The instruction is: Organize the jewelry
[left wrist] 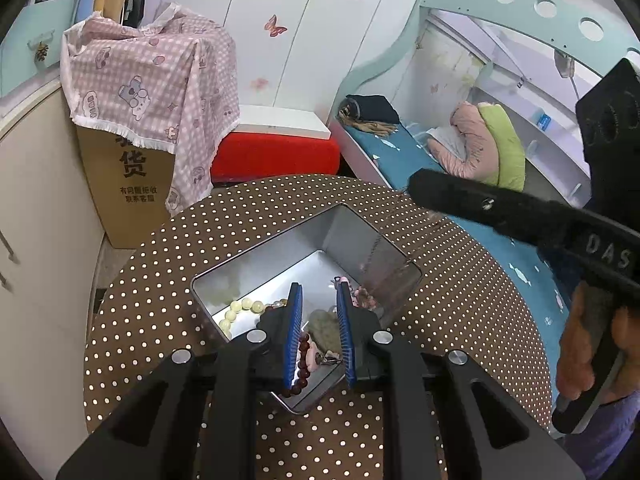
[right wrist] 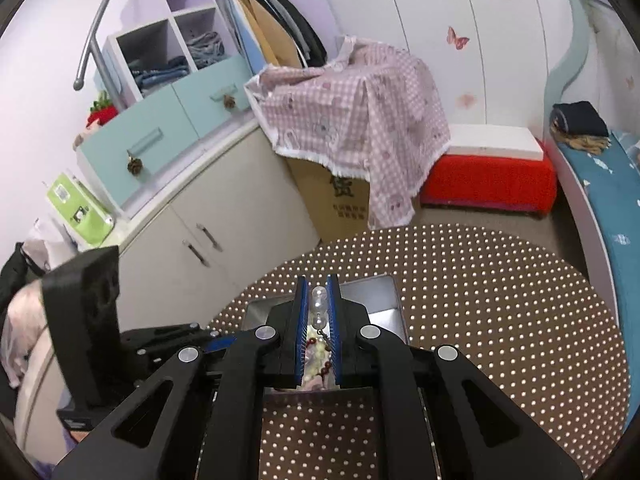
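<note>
Jewelry lies heaped in the open metal tin [left wrist: 360,240] on the dotted table [left wrist: 460,300]: cream beads [left wrist: 240,308], dark red beads [left wrist: 302,360]. Your left gripper [left wrist: 318,292] hangs over them, parted, holding nothing. Right view: your right gripper [right wrist: 319,304] pinches clear beads [right wrist: 319,306] above the tin [right wrist: 380,300].

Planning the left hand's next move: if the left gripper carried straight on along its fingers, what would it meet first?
Probably the jewelry in the metal tin: the left gripper points at the dark red bead bracelet there. Depth is uncertain.
</note>
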Tool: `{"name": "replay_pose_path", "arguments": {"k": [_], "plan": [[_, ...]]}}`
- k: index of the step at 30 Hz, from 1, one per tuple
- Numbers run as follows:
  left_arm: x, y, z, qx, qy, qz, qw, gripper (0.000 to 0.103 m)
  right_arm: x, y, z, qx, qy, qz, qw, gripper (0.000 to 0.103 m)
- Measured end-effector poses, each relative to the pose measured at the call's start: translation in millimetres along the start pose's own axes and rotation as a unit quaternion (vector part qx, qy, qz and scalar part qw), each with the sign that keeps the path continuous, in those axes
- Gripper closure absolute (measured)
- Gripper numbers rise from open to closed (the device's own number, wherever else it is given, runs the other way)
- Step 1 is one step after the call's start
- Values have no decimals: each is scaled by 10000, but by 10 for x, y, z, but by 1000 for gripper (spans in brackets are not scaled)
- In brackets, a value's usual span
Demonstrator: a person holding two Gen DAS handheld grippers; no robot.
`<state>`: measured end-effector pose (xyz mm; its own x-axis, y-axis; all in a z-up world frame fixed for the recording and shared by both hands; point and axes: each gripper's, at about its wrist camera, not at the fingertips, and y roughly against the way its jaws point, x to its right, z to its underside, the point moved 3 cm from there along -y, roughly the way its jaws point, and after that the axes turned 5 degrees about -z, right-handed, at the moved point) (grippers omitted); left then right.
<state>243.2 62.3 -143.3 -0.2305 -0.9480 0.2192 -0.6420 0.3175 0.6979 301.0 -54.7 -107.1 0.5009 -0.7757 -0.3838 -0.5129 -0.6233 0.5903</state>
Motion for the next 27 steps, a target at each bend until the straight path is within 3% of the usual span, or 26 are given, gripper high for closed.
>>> {"name": "replay_pose_path", "arguments": {"k": [1, 2, 3, 12, 16, 18, 19, 20, 22, 25, 27], "plan": [[7, 3, 3, 6, -1, -3, 10000, 81, 8, -19, 19, -17, -12, 4, 10000, 93], [0, 8, 2, 27, 23, 5, 10000, 69, 15, -35, 24, -29, -21, 7, 10000, 93], [-17, 7, -7, 46, 45, 6, 10000, 65, 21, -54, 33, -46, -27, 13, 10000, 93], [-27, 104, 7, 143, 114, -26, 9998, 64, 62, -44, 66, -33, -97, 75, 9999, 91], [-25, 242, 19, 344, 189, -108, 9992, 40, 32, 34, 79, -9, -94, 100, 9999, 91], [-7, 330, 21, 451, 187, -143, 9987, 37, 11, 130, 86, 71, -94, 158, 9998, 90], [1, 394, 16, 513, 187, -195, 9983, 33, 1, 188, 93, 124, -87, 190, 9997, 82], [10, 445, 16, 571, 185, -250, 9979, 28, -13, 248, 97, 181, -77, 226, 9996, 58], [49, 608, 22, 783, 134, -407, 9960, 20, -50, 433, 114, 408, -44, 371, 9985, 43], [95, 856, 29, 1131, 83, -767, 9906, 9, -144, 712, 150, 617, 105, 546, 9965, 42], [169, 1083, 49, 1439, 22, -1011, 9844, 7, -216, 901, 202, 764, 203, 693, 9945, 37]]}}
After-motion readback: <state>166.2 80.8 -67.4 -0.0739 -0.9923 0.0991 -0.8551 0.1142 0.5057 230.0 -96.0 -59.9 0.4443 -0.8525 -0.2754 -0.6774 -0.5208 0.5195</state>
